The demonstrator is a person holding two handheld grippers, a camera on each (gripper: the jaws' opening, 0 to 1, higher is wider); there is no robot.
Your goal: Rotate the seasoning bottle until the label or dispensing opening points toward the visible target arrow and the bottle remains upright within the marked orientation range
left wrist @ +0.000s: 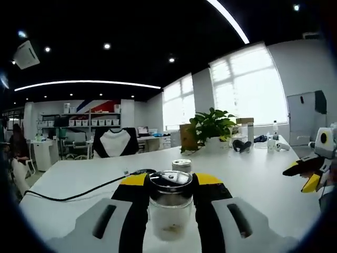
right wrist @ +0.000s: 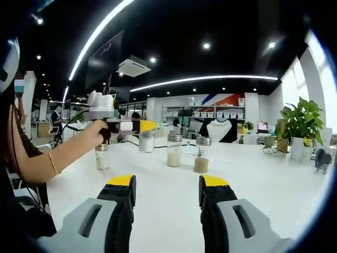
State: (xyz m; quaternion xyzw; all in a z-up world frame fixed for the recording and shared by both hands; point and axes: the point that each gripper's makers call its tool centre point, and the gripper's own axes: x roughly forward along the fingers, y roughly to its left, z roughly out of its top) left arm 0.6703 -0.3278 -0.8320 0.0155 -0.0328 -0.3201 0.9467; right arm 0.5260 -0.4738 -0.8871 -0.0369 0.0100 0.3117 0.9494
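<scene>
The left tool point(left wrist: 169, 203) is clamped on a glass seasoning bottle point(left wrist: 169, 208) at 6 o'clock, held upright above the white table point(left wrist: 253, 179). The right tool point(right wrist: 166, 192) stands with jaws apart, three more bottles point(right wrist: 174, 150) on the table at 12 o'clock.

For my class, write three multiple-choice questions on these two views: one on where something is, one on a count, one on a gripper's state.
1. Where is the potted plant?
A. on the white table
B. on the floor
C. on a shelf

2. How many bottles stand on the table in the right gripper view, not counting the held one?
A. one
B. three
C. five

3. What is the left gripper doing?
A. hanging open
B. shut on a bottle
C. holding a cable

Answers: 1 A, it stands on the tabletop; 2 B, three stand apart; 3 B, its jaws close on the bottle.
</scene>
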